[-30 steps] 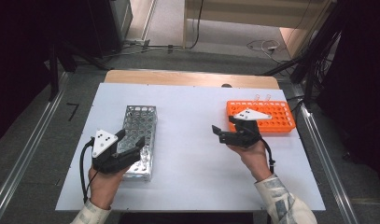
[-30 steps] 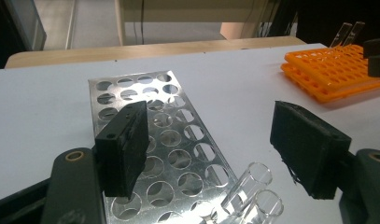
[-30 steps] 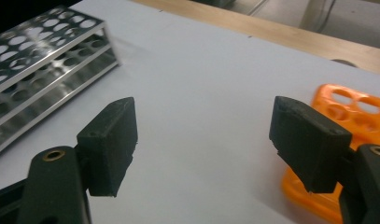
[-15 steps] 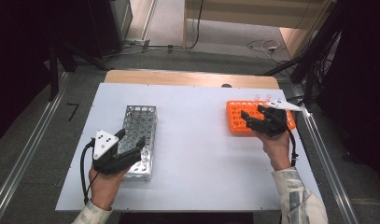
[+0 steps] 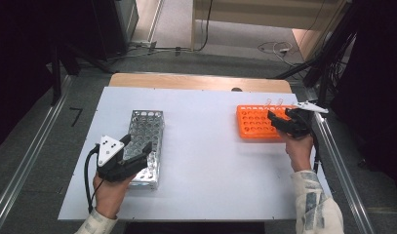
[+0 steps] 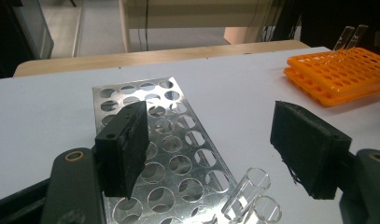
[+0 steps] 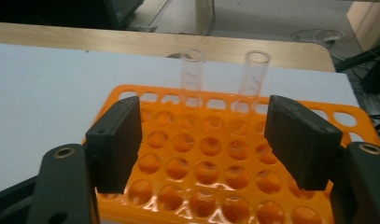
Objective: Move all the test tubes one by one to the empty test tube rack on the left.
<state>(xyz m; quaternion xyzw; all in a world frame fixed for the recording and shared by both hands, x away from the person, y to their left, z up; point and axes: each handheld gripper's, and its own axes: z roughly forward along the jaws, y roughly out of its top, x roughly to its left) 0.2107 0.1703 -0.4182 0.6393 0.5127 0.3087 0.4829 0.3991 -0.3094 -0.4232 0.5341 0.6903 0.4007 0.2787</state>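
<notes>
No writing is readable anywhere; the right gripper (image 5: 284,122), jaws apart and just been closing on nothing, hovers over the orange rack (image 5: 254,122) at frame right, while the left gripper (image 5: 137,151), jaws apart and empty, sits over the metal rack (image 5: 146,127) at lower left.

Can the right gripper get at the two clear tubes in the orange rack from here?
Probably yes: the right gripper is open over the orange rack, and the two clear tubes stand just ahead with only vacant holes between.

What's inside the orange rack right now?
Two clear tubes stand in the far row of the orange rack; the other visible holes look empty. The right tongs hang open over it and hide some near holes.
</notes>
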